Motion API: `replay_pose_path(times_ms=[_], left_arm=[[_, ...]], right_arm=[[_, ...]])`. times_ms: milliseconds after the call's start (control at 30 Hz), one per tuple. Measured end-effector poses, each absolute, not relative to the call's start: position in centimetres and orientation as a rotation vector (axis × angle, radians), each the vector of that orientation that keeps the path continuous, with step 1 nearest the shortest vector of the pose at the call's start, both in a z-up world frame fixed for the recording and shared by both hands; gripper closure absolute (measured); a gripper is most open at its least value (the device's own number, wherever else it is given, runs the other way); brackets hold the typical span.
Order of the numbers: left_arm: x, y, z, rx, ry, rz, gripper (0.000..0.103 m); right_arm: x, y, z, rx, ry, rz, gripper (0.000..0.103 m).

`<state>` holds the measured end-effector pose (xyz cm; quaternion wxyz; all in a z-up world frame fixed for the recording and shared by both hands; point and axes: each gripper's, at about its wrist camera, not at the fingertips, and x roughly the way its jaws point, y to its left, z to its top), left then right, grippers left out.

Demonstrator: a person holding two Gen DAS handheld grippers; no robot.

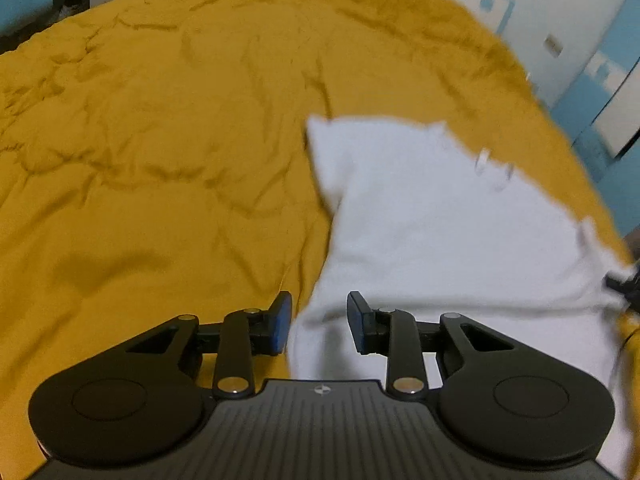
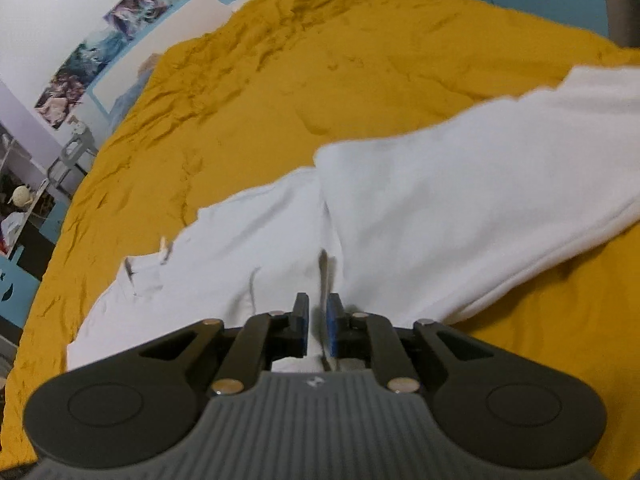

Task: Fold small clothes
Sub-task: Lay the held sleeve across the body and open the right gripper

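A white garment (image 1: 440, 232) lies spread on a wrinkled mustard-yellow bedspread (image 1: 160, 140) that fills most of both views; in the left wrist view it occupies the right half of the scene, its far edge running from a corner near the middle toward the right, with small loops or tabs (image 1: 492, 168) showing along that edge, too blurred to identify; the left gripper (image 1: 319, 322) hangs over the garment's near left border with its 2 blue-padded fingers (image 1: 280, 324) spread apart and nothing between them, the left finger over bare bedspread and the right finger over white cloth; at the far right edge of that view a dark object (image 1: 622, 282) touches the cloth, too cropped to name; in the right wrist view the right gripper (image 2: 317, 320) has its fingers drawn nearly together on a raised fold of the garment (image 2: 400, 208), a thin ridge of white cloth standing up between the blue pads (image 2: 334, 328), so it is pinching the fabric; a broad fold or sleeve of the garment stretches away to the far right, and a flatter part lies to the left; beyond the bed on the far left stand posters (image 2: 100, 40) on a pale wall and blue furniture (image 2: 16, 280), well apart from the cloth; blue cabinet fronts (image 1: 600, 92) show at the far right of the left view
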<state>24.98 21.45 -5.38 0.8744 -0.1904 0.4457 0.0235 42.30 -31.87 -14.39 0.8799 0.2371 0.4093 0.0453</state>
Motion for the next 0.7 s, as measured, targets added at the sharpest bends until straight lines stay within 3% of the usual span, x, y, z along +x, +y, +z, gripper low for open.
replay_pose_path(times_ms=[133,533,600,633,667,700], left_arm=[[27.9,23.8,-3.9,-0.477,0.844,0.073,0.063],[37.5,27.4,-11.3,-0.826,0.849,0.082,0.063],[37.9,27.3,-12.0,-0.85,0.827,0.056,0.078],[38.0,27.0,-12.0,-0.84,0.81,0.042,0.096],[38.1,26.8,-11.7,-0.816,0.794,0.034,0.099],[38.0,26.7,-11.1,-0.785,0.771,0.037,0.099]], right_arm=[[42.8,-31.3,-13.4,0.48,0.844,0.142,0.081],[43.9,-30.9,-15.8,0.493,0.872,0.147,0.082],[44.0,-30.7,-16.0,0.481,0.867,0.16,0.084],[43.9,-30.5,-16.1,0.469,0.864,0.161,0.096],[43.8,-30.3,-16.2,0.456,0.86,0.167,0.103],[43.8,-30.2,-16.2,0.448,0.857,0.177,0.103]])
